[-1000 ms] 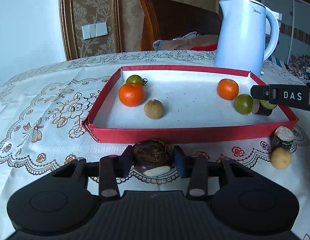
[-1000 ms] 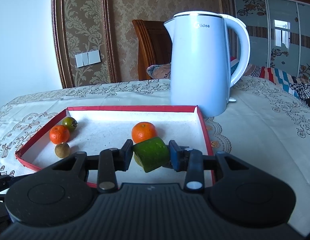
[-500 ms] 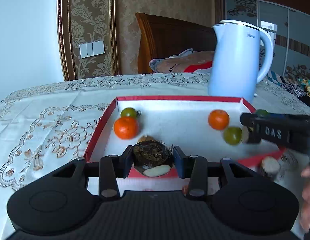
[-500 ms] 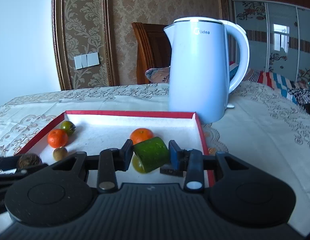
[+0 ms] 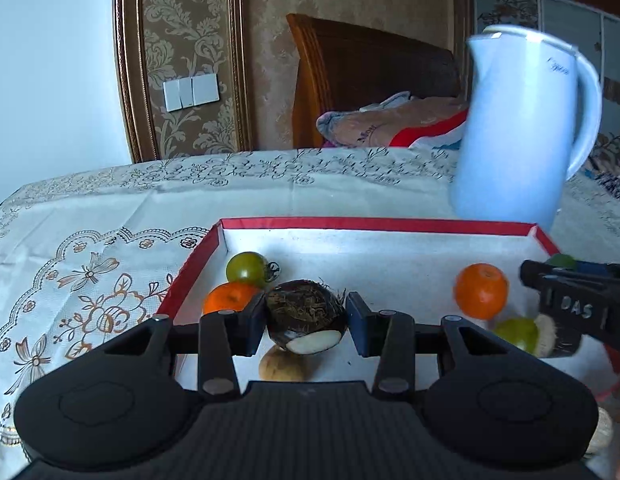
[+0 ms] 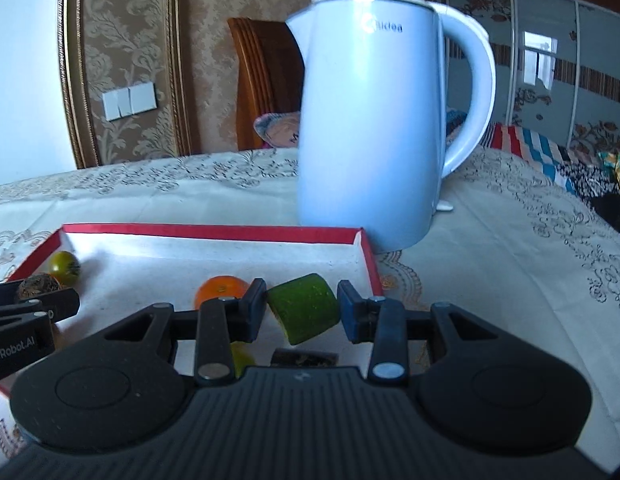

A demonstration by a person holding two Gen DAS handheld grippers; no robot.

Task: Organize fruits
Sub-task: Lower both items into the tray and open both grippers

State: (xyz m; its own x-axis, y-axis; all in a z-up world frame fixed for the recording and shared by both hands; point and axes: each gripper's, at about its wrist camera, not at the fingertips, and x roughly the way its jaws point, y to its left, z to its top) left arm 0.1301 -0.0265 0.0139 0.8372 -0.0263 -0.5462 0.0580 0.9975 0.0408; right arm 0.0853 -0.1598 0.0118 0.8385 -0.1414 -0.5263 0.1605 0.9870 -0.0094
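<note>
My left gripper (image 5: 306, 322) is shut on a dark brown hairy taro piece (image 5: 306, 314) with a white cut face, held above the left half of the red tray (image 5: 373, 224). Under and behind it lie an orange (image 5: 226, 296), a green tomato (image 5: 246, 267) and a tan round fruit (image 5: 282, 366). My right gripper (image 6: 302, 308) is shut on a green cucumber chunk (image 6: 304, 306) over the tray's (image 6: 210, 231) right part. Behind it sits an orange (image 6: 220, 289); a yellow-green fruit (image 6: 242, 358) and a dark piece (image 6: 304, 358) lie below. The right gripper's arm (image 5: 577, 306) shows in the left wrist view.
A tall white kettle (image 6: 369, 128) stands just behind the tray's far right corner. An embroidered cream tablecloth (image 5: 90, 272) covers the table. A wooden chair (image 5: 369, 76) with cloth on it stands beyond. A second orange (image 5: 479, 290) and a green fruit (image 5: 517, 332) lie at the tray's right.
Both grippers have moved forward over the tray with their pieces still held. The left one came from in front of the tray's near wall and rose a little.
</note>
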